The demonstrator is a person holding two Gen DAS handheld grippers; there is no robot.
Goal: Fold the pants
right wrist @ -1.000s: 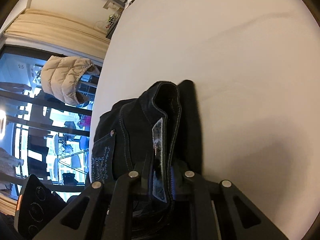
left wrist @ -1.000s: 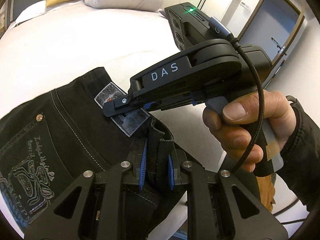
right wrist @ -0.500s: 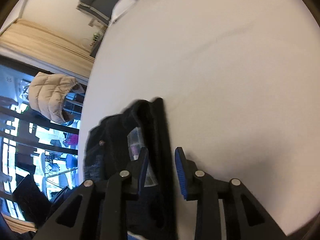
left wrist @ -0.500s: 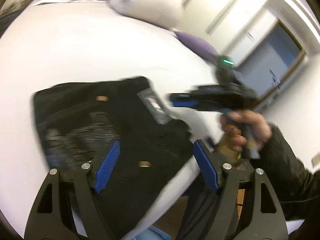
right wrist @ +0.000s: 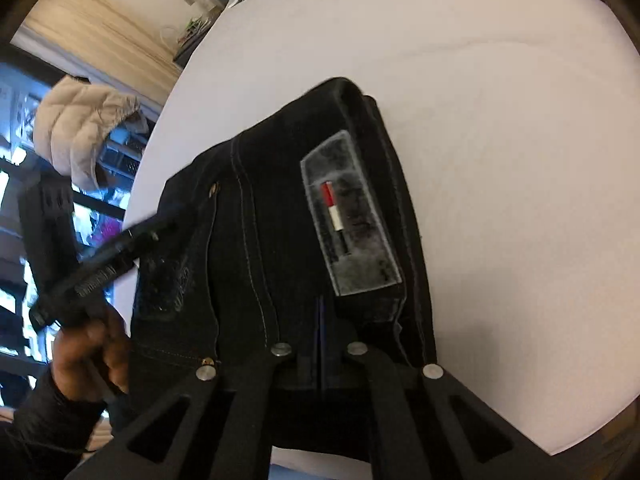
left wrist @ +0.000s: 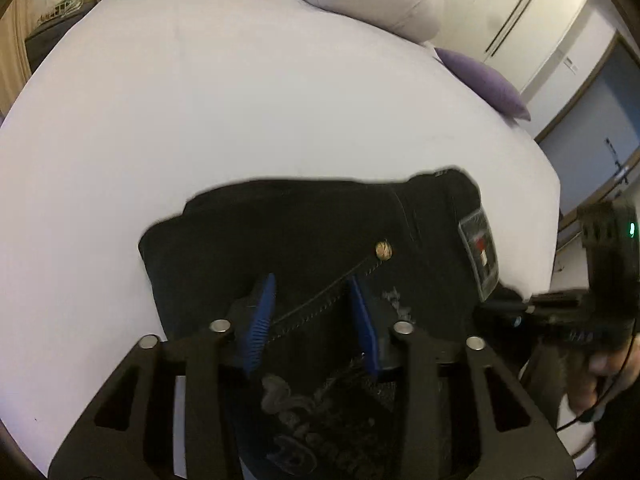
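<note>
Now black pants (left wrist: 304, 236) – folded, patch-labelled

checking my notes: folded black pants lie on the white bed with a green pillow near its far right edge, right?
Not quite: the pillow is purple, not green, as the left wrist view shows. The rest holds: the folded black pants lie on the white bed.

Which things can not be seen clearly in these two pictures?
- Pants, left wrist view: near part hidden behind the left gripper, whose jaws are closing.
- Patch lettering, right wrist view: blurred.
- Right gripper: its pads meet, so whether cloth is pinched cannot be told.
- Pocket embroidery: too dark to read.
</note>
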